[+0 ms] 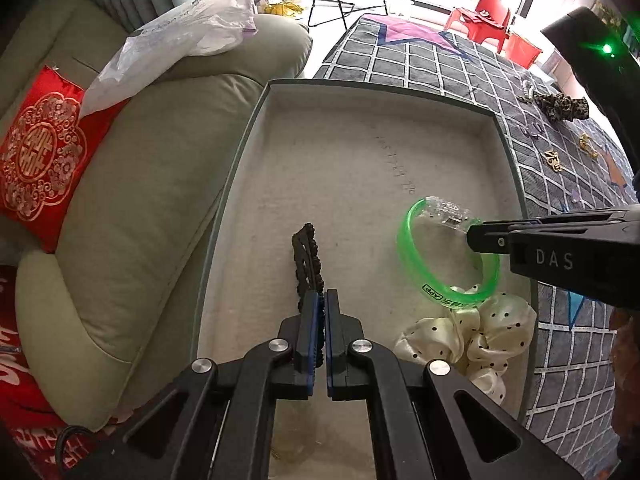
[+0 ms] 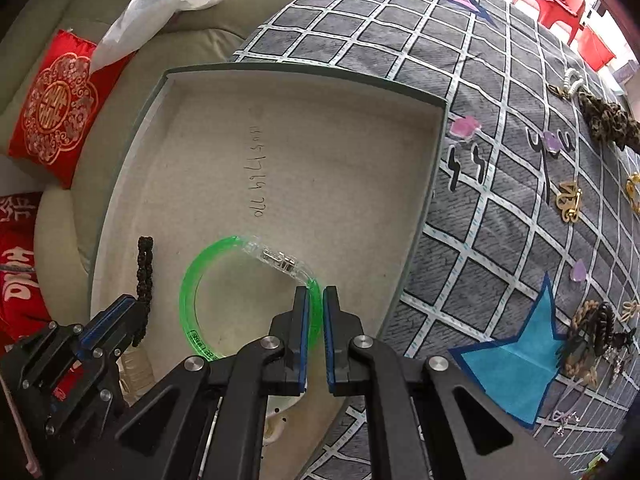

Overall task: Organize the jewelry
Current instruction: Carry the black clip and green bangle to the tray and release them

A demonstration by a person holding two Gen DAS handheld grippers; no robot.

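Observation:
A shallow grey box lid (image 1: 248, 128) with a pale lining lies on the quilt; it also shows in the right wrist view (image 2: 436, 168). My left gripper (image 1: 322, 296) is shut on a black beaded bracelet (image 1: 305, 258), held over the lid's floor; the bracelet also shows in the right wrist view (image 2: 145, 276). My right gripper (image 2: 316, 296) is shut on a green translucent bangle (image 2: 192, 292) with a clear clasp, held over the lid. In the left wrist view the bangle (image 1: 408, 256) hangs just above a cream polka-dot scrunchie (image 1: 480, 336) in the lid.
More jewelry lies on the grey checked quilt (image 2: 500, 248) to the right: gold clips (image 2: 568, 202), a leopard scrunchie (image 2: 608, 120), braided bracelets (image 2: 592, 332), purple pieces (image 2: 464, 126). A green sofa (image 1: 152, 200) with a red cushion (image 1: 40, 152) borders the left.

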